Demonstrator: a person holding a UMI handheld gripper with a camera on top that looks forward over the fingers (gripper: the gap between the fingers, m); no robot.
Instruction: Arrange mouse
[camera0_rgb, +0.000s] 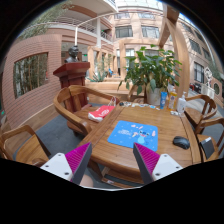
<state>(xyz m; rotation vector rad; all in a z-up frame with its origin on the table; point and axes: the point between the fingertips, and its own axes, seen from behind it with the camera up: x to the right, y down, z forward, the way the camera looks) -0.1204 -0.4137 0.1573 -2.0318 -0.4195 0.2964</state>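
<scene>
On the round wooden table, the dark mouse sits just off the right side of the blue mat. The claw hangs open and empty near the table's front edge. The mouse lies ahead and to the right, so I think the claw must go that way.

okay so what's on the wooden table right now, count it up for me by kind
Mouse: 1
Blue mat: 1
Red item: 1
Blue bottle: 1
Potted plant: 1
Total: 5, all on the table. The gripper is open, holding nothing.
</scene>
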